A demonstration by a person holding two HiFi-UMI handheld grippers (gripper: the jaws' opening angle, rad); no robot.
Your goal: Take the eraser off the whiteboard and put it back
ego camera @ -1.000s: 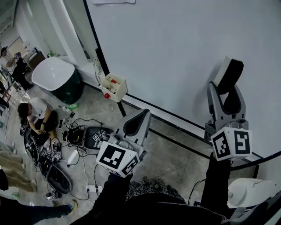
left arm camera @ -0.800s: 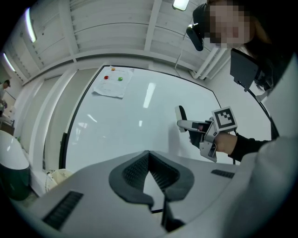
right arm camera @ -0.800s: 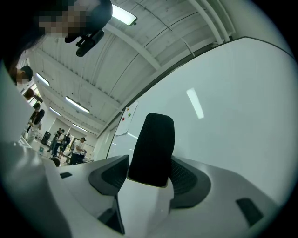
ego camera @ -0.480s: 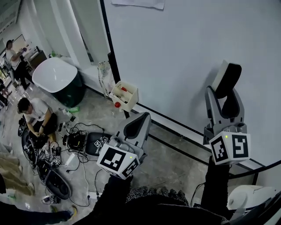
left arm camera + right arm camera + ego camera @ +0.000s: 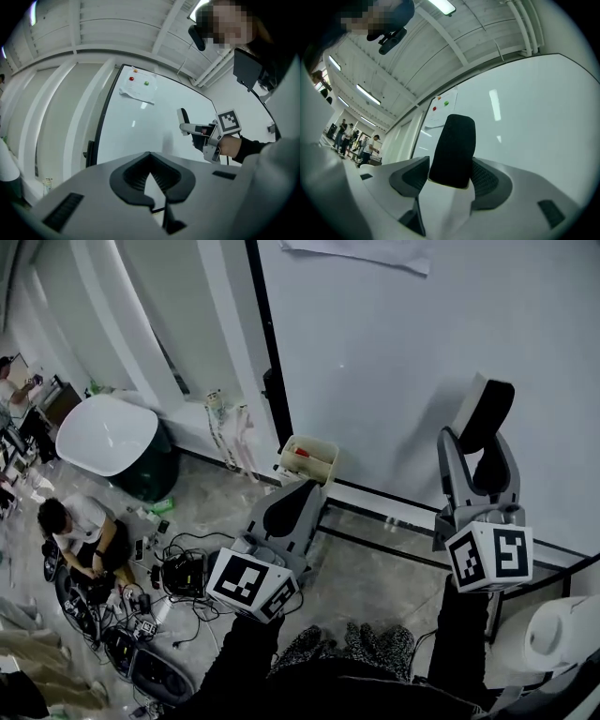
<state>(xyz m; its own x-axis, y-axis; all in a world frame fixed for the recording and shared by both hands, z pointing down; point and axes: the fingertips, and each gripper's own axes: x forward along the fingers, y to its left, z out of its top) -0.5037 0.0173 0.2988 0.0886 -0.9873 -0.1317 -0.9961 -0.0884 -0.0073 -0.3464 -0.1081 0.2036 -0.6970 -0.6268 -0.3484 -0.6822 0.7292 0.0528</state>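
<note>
So the right gripper [image 5: 478, 439] is clamped on the eraser [image 5: 486, 409], holding it upright in front of the whiteboard [image 5: 375, 362] near its bottom edge; left gripper [image 5: 302, 489] has jaws together, empty, below the board's bottom edge

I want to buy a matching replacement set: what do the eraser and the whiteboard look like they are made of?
The eraser: the black face looks like felt or dense foam, matte and finely textured. Its pale back, seen in the head view, looks like smooth plastic.
The whiteboard: a smooth, glossy coated panel, judging by the sharp bright reflections on it. Whether it is steel or melamine underneath cannot be told.
</note>
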